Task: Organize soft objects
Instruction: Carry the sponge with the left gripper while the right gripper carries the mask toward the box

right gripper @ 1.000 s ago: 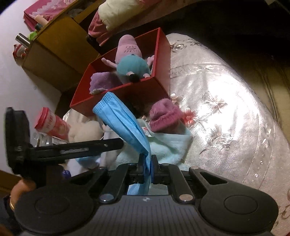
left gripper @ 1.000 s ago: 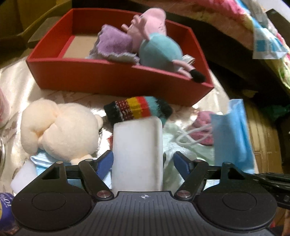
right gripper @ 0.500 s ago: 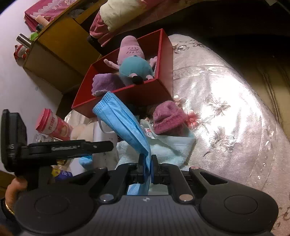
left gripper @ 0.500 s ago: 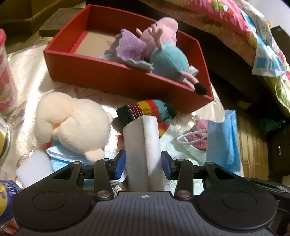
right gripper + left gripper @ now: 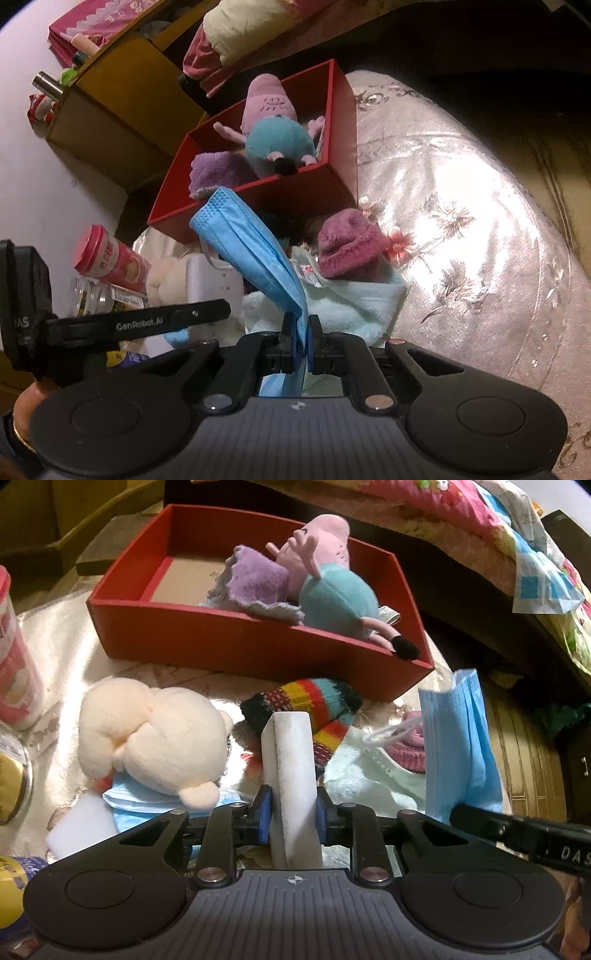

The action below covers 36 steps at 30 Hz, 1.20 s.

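The left gripper [image 5: 291, 814] is closing its jaws on a white sponge block [image 5: 292, 771], and the blue pads are already pressing on both sides of it. The block is standing upright between the jaws and is squeezed narrow at the bottom. Just ahead of the jaws a striped knitted sock [image 5: 314, 709] is lying on the shiny tablecloth [image 5: 66, 657]. To the left of the jaws a cream plush toy [image 5: 155, 738] is resting on a blue mask [image 5: 155, 805], with another white sponge [image 5: 81, 819] beside it. Further ahead the red box [image 5: 229, 642] is holding a pink and teal plush pig [image 5: 332, 594] and a purple cloth [image 5: 258, 583].

The right gripper [image 5: 301, 338] is fully closed on a blue face mask [image 5: 251, 251], which is rising up and to the left from the jaws. Just beyond these jaws a pale towel [image 5: 347, 306] is lying, and a pink knitted hat [image 5: 347, 243] is sitting on its far edge. To the left of the jaws a pink cup [image 5: 107, 254] is standing near the box.
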Motion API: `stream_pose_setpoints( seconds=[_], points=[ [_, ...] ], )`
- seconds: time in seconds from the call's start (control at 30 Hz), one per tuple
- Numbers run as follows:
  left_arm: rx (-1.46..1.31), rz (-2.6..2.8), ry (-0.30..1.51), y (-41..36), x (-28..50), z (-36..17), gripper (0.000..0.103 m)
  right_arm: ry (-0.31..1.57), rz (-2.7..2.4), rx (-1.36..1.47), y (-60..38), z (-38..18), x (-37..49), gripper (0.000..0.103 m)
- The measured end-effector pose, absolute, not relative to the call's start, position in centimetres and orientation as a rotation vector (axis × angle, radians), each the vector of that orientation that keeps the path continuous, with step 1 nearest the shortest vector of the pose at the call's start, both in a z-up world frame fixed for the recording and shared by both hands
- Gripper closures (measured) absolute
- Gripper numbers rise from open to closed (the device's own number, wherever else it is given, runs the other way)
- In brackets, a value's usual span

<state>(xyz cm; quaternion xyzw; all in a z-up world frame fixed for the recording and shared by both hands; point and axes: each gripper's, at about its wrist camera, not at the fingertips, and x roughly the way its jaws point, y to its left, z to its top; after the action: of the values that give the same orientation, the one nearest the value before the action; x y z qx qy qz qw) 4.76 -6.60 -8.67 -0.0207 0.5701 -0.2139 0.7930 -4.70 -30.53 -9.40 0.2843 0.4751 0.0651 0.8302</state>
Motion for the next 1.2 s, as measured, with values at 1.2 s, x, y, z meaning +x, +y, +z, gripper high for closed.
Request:
stream_pose_setpoints(
  seconds=[1.2],
  points=[
    [-0.103, -0.393, 0.841, -4.0, 6.4, 2.4, 0.08, 0.63, 0.138, 0.554, -27.0, 0.3, -0.8, 0.103]
  ],
)
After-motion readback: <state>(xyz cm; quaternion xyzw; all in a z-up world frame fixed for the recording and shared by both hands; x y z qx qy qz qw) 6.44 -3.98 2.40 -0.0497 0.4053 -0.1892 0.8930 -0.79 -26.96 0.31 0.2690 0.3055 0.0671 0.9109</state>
